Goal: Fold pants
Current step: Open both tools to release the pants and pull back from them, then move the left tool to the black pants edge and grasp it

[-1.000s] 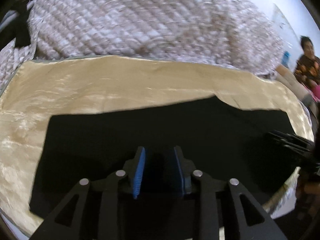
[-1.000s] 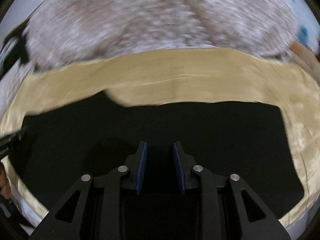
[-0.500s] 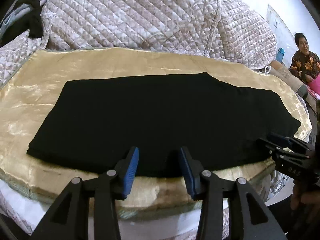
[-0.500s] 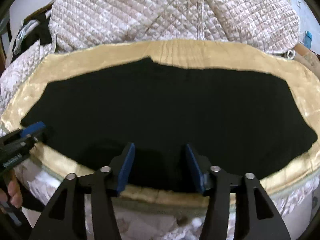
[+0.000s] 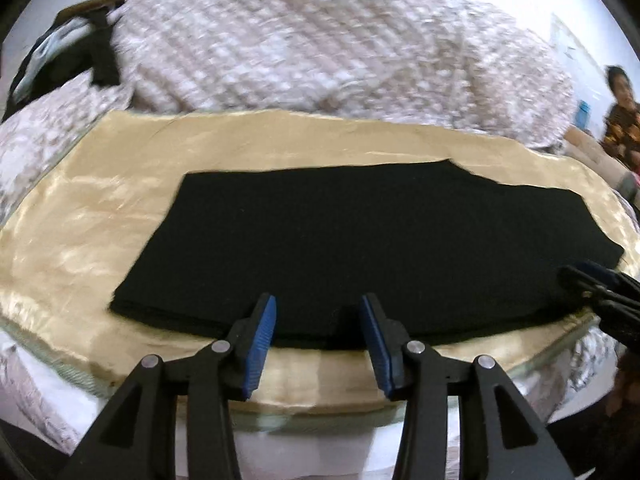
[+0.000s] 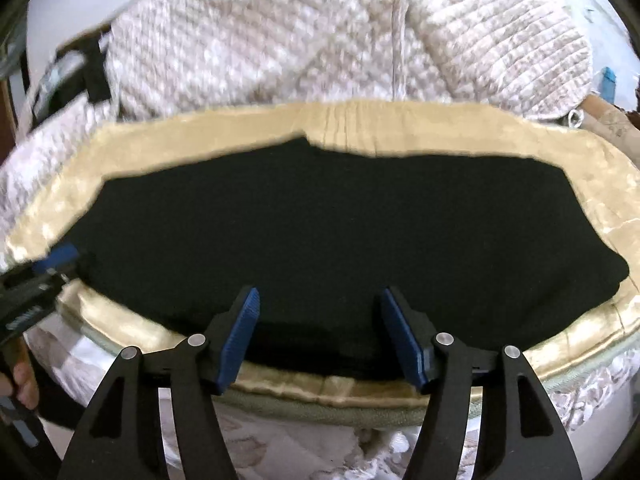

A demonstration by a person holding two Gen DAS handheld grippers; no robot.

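A bed (image 5: pixel 48 396) covered in pale quilted bedding (image 5: pixel 320 40) carries a shiny gold cloth (image 5: pixel 80 232) spread flat near its front edge; the black pants (image 5: pixel 360 248) lie folded flat on that cloth, gold showing all around

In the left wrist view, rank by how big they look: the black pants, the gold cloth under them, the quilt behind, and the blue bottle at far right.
1. Quilt and gold cloth: alike; the quilt is farther away, so unsure.
2. Pants.
3. Bottle: tiny, but farthest off.
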